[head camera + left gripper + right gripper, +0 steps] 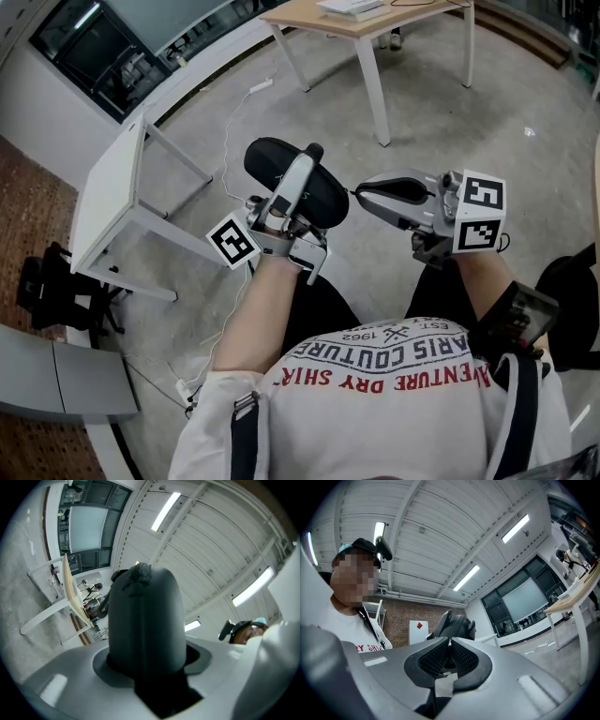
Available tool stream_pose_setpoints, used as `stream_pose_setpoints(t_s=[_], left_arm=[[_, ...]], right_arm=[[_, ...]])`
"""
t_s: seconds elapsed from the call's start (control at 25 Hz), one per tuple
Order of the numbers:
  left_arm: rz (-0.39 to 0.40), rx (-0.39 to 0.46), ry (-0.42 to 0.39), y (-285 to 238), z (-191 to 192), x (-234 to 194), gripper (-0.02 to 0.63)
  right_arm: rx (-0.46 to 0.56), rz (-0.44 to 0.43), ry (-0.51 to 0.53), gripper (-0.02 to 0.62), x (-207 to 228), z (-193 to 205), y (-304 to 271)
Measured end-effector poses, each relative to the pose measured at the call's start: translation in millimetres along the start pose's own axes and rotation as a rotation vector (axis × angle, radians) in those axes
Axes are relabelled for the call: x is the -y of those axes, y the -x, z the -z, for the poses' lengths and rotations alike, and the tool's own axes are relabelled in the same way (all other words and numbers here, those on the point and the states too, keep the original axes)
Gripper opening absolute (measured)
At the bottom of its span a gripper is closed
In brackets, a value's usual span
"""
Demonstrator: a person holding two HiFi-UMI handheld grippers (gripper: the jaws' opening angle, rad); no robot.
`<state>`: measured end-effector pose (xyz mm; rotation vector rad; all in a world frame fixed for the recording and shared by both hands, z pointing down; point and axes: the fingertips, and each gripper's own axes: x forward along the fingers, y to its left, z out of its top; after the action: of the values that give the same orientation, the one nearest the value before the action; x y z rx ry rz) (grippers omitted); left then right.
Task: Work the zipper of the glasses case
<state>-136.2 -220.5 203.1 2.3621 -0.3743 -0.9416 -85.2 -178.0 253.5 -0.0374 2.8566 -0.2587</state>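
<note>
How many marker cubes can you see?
2. One cube on the left gripper, below the glasses case; one cube on the right gripper, right of the case. None seems hidden.

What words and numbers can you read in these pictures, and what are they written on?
"EST 1962": small and upside down on the person's white shirt.
"ARIS COUTURE": same shirt, dark letters, the start hidden.
"AVENTURE ... SHIR": same shirt, red letters, middle word unclear.
"RY SHI": red, on that shirt in the right gripper view.
The marker cubes carry only black-and-white patterns, no words.
</note>
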Motion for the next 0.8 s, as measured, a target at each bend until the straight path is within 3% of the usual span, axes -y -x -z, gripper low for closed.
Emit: stream_pose_setpoints(t_s=[0.48, 0.8], left_arm=[[-0.044, 0.231, -0.039, 0.8, -30.1, 1.0, 0.250], [-0.094, 0.392, 0.042, 13.1, -51.4, -12.3, 0.252]], right_arm=[[0.085, 0.054, -0.028, 0.020, 7.0, -10.2, -0.9], [0.079, 0.076, -0.019, 0.018, 8.1, -5.2, -9.0]])
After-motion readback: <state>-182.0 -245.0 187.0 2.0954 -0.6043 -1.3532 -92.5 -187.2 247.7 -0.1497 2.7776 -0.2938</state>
